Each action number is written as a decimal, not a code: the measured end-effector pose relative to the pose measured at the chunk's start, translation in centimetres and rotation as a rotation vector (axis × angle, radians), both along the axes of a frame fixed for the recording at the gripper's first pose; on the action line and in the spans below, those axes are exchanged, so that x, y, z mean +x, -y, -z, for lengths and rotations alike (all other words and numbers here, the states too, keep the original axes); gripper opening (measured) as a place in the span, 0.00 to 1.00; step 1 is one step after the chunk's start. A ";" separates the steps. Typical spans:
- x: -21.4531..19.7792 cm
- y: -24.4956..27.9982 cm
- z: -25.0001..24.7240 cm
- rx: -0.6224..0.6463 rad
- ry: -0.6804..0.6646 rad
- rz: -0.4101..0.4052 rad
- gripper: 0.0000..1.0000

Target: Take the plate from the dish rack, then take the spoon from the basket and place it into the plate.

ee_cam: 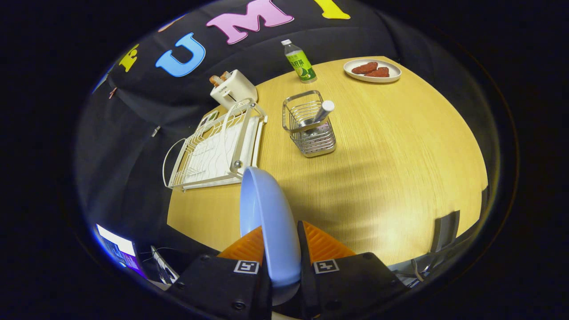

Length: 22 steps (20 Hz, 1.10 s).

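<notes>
I have the hand-held gripper (281, 249) clamped on the rim of the pale blue plate (266, 213), held on edge: stiff, smooth, likely slippery, so I grip firmly.

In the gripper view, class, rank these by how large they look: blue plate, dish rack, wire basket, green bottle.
1. Dish rack
2. Blue plate, held edge-on between the gripper fingers, enlarged by nearness
3. Wire basket
4. Green bottle

Black gripper (282, 249) body, visible screws, square fiducial markers behind ridged fingers (242, 246).
</notes>
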State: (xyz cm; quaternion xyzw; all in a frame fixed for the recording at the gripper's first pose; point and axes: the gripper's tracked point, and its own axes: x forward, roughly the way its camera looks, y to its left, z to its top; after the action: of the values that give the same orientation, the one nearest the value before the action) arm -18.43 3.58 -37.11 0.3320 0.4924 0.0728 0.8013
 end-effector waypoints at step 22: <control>1.8 4.0 7.7 -0.155 -0.121 0.137 0.73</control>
State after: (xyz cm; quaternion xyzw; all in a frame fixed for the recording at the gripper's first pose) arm -16.65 -0.42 -44.76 0.3056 0.5201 -0.0404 0.7965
